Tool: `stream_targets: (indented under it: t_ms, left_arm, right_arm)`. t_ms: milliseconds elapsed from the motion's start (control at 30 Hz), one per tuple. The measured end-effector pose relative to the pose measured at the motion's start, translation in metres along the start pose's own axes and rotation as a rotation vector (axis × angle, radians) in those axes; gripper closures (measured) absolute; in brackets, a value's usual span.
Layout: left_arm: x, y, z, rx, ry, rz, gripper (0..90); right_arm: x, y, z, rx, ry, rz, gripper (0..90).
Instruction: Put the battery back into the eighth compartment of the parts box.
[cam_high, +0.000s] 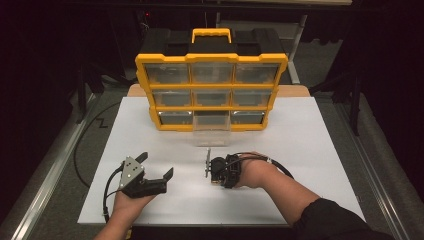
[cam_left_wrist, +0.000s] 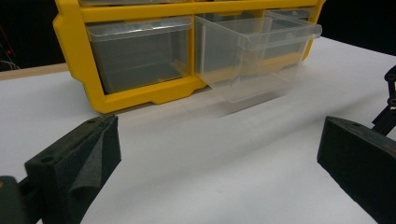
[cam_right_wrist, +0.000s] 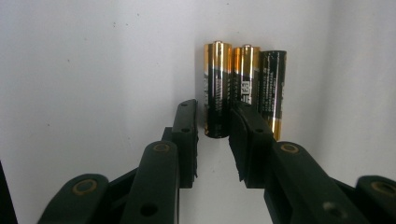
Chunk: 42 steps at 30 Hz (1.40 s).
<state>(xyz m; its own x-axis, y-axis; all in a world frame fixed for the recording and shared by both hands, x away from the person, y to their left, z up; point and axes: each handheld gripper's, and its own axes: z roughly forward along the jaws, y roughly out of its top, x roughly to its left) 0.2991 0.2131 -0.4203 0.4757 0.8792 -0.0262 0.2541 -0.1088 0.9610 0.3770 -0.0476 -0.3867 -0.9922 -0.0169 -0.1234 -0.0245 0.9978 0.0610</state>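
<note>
Three batteries (cam_right_wrist: 243, 88) lie side by side on the white tabletop (cam_high: 300, 150), touching, in front of the yellow organizer (cam_high: 211, 92) whose bottom-middle drawer (cam_left_wrist: 254, 56) is pulled out. I read the job as batteries into that drawer.

My right gripper (cam_right_wrist: 212, 135) is narrowed around the leftmost battery (cam_right_wrist: 217, 88), one jaw on each side of its near end. I can't tell for sure that the pads are pressing yet; there looks to be a sliver of gap on the left side.

My left gripper (cam_left_wrist: 219, 154) is spread wide, holding nothing, resting apart on the tabletop and facing the drawer.

Handling notes, my judgement:
- Rigid metal cell, smooth wrap, dense for its size. Won't crush, but will roll and can squirt out of the pads.
- Grip across the barrel, nearer mid-length than the end, or it'll pivot.
- The right jaw sits tight between the neighbours, so it may nudge the middle battery on closing.
</note>
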Motion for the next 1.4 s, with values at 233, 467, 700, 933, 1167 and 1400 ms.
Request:
stream_targets:
  t_ms: [233,467,700,933,1167,1400]
  left_arm:
    - [0.0,0.0,0.0,-0.004,0.001,-0.003,0.4]
    - [0.0,0.0,0.0,-0.005,0.0,-0.002,0.4]
    - [0.0,0.0,-0.001,-0.004,0.001,-0.001,0.4]
    - [0.0,0.0,-0.001,-0.005,0.0,-0.001,0.4]
    - [0.0,0.0,-0.001,-0.008,0.0,-0.005,0.4]
    - [0.0,0.0,-0.001,-0.006,0.001,-0.003,0.4]
  right_arm:
    - [0.003,0.003,0.003,0.006,0.005,-0.011,75.2]
    - [0.005,0.007,0.007,0.01,0.016,-0.02,76.8]
    - [0.003,0.007,0.009,0.01,0.026,-0.034,78.3]
    - [0.002,0.005,0.005,0.008,0.038,-0.011,78.5]
    - [0.0,0.0,-0.001,0.012,0.041,0.013,78.5]
    - [-0.003,-0.007,-0.008,0.018,0.038,0.024,78.5]
